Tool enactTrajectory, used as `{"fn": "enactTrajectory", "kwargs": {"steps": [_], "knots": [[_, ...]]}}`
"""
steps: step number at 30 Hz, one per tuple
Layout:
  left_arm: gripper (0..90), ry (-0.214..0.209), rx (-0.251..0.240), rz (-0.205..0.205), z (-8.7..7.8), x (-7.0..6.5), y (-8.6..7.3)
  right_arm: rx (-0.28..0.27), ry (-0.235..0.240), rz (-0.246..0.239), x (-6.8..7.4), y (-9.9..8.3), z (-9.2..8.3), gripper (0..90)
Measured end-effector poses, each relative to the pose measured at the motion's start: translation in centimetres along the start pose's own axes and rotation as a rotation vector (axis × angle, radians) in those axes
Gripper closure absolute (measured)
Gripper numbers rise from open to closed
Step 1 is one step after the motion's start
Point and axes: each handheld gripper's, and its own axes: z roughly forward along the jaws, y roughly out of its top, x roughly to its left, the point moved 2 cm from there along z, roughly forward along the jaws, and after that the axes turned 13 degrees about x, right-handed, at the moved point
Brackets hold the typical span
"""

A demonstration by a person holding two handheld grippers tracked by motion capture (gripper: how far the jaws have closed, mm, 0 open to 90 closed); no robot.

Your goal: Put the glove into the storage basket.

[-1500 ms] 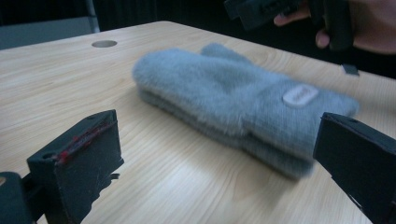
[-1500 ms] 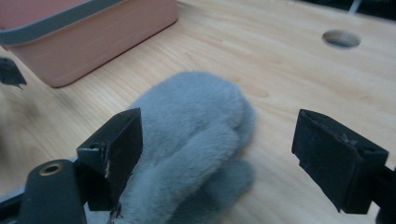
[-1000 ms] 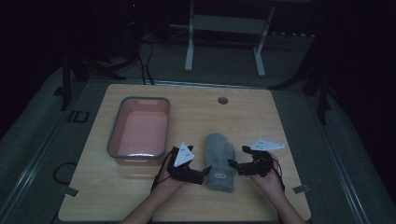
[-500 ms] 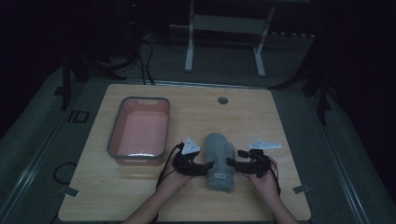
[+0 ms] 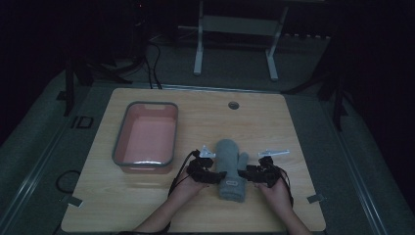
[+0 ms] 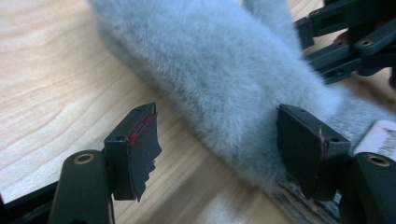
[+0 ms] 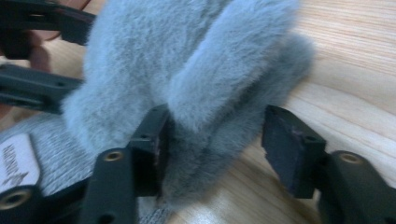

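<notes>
So nearest the person, both hands come in from the bottom edge, each with a tool set against a fuzzy grey mitten (image 5: 231,169) lying flat on the wooden worktop (image 5: 293,127), cuff toward the person and rounded tip pointing away.

The left tool (image 5: 211,177) is at the mitten's left edge near the cuff. Its jaws have just been closing and sit partly open around that edge: in the left gripper view the fur (image 6: 219,79) bulges up against one pad while the other pad is clear, bare wood in between. Not clamped yet.

The right tool (image 5: 249,174) is at the thumb side. Its jaws have been closing too, and in the right gripper view the thumb (image 7: 224,84) sits between them, fur brushing one pad, a gap before the other.

Further back on the left, well apart from the mitten, there's a pink tub (image 5: 147,137) with a grey rim.
</notes>
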Motion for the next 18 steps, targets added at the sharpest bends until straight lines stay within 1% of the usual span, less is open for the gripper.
{"fn": "enactTrajectory", "kwargs": {"steps": [2,3,4,6,7,8,9,11,13,14,15,16,17,18], "knots": [[30.1,-0.008,0.012,-0.012,0.6,0.3,0.1,0.012,-0.007,-0.023,0.1,0.1,0.1,49.2],[28.7,-0.019,0.020,-0.021,0.8,0.6,0.1,0.014,-0.001,-0.027,0.1,0.2,0.2,51.3],[28.5,-0.026,0.016,-0.019,1.0,0.6,0.2,0.016,0.004,-0.031,0.1,0.2,0.2,54.8],[29.0,-0.017,0.019,0.005,1.1,0.6,0.3,0.019,0.019,-0.042,0.1,0.2,0.3,60.3],[30.6,-0.024,0.019,0.012,1.2,0.5,0.4,0.017,0.022,-0.048,0.1,0.2,0.4,62.7],[33.9,-0.038,0.018,0.024,1.4,0.5,0.6,0.018,0.029,-0.054,0.1,0.2,0.4,64.8],[38.5,-0.051,0.013,0.025,1.5,0.5,0.7,0.022,0.035,-0.056,0.1,0.2,0.5,66.5],[44.1,-0.068,0.008,0.031,1.8,0.4,1.0,0.022,0.035,-0.067,0.1,0.3,0.5,68.3],[47.4,-0.077,0.019,0.020,1.9,0.4,1.3,0.018,0.042,-0.063,0.0,0.2,0.5,70.0],[51.2,-0.097,0.026,0.017,2.0,0.4,1.4,0.019,0.050,-0.055,0.0,0.2,0.5,71.1],[54.3,-0.101,0.027,0.019,2.1,0.4,1.5,0.020,0.063,-0.043,-0.1,0.2,0.5,72.1],[62.5,-0.117,0.033,0.018,2.2,0.4,1.6,0.020,0.068,-0.043,-0.2,0.3,0.5,73.8],[62.5,-0.128,0.031,0.013,2.2,0.4,1.7,0.020,0.068,-0.043,-0.2,0.3,0.5,73.8],[70.3,-0.129,0.030,0.014,2.2,0.4,1.7,0.018,0.073,-0.037,-0.2,0.2,0.4,75.2]]}}
